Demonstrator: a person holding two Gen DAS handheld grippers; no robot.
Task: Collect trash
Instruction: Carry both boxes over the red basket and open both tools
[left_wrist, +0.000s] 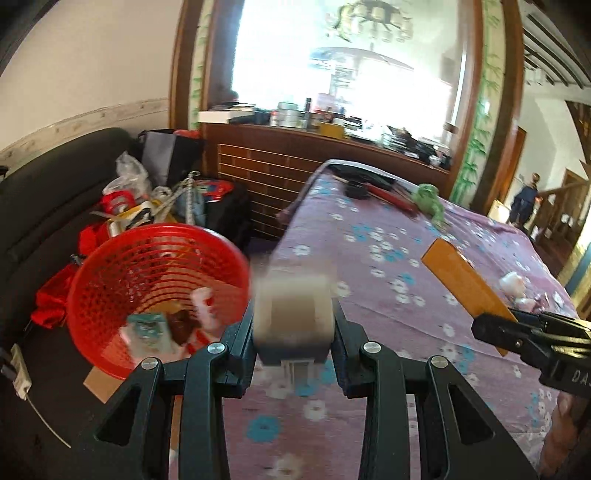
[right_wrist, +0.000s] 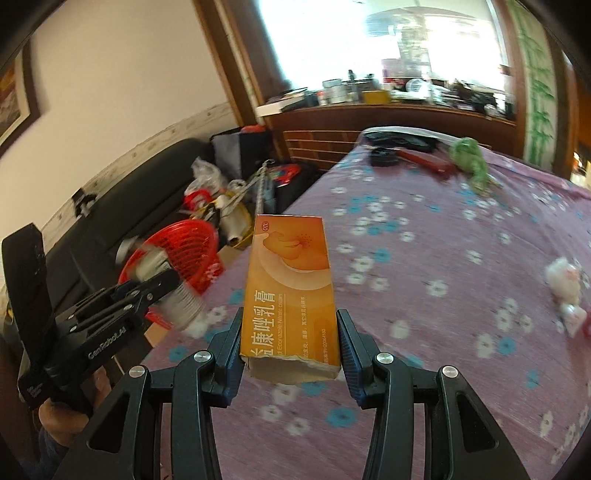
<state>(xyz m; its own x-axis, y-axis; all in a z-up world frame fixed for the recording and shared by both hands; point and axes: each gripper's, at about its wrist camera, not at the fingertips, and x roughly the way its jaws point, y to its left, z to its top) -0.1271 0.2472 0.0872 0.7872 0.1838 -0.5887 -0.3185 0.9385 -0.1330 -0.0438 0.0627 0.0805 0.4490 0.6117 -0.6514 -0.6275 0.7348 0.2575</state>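
Note:
My left gripper (left_wrist: 294, 332) is shut on a blurred beige cup-like piece of trash (left_wrist: 293, 314), held over the table edge just right of the red mesh basket (left_wrist: 110, 295). The basket holds several scraps. My right gripper (right_wrist: 290, 347) is shut on an orange medicine box (right_wrist: 291, 288) with a torn near end, held above the purple floral tablecloth (right_wrist: 443, 258). The left gripper (right_wrist: 159, 291) with its trash shows at the left of the right wrist view, in front of the basket (right_wrist: 192, 243). The box (left_wrist: 465, 288) and the right gripper (left_wrist: 517, 328) show at the right of the left wrist view.
A crumpled white tissue (right_wrist: 565, 288) lies on the cloth at the right. A green bag (right_wrist: 472, 158), a red tool (right_wrist: 428, 160) and a black item (right_wrist: 384, 157) lie at the far end. A black sofa (left_wrist: 44, 206) with clutter stands behind the basket.

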